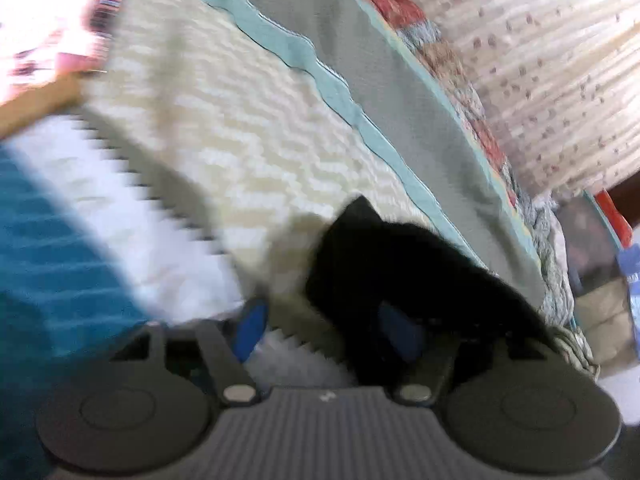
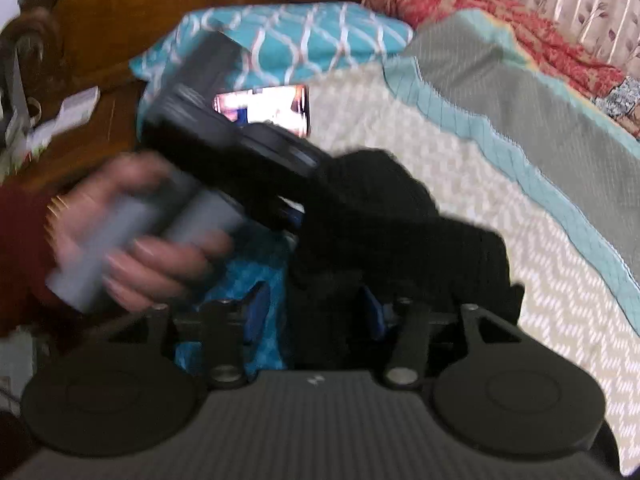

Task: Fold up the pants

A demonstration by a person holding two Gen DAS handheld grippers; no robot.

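Black pants [image 2: 384, 216] bunch on the bed [image 2: 500, 208] across my right fingers [image 2: 316, 312] and left fingers [image 1: 324, 330], both spread, gripping nothing; a phone [image 2: 272, 108] lies beyond.

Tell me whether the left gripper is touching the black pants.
Touching. In the left wrist view the black pants drape over the right-hand finger of the left gripper; the other finger stands clear.

Both cameras ride low over the cream zigzag bedspread [image 1: 248, 128], tilted downward. The left wrist view faces the curtain [image 1: 540, 60]; the right faces the wooden headboard [image 2: 140, 12]. They share the black pants [image 2: 384, 208] close up.
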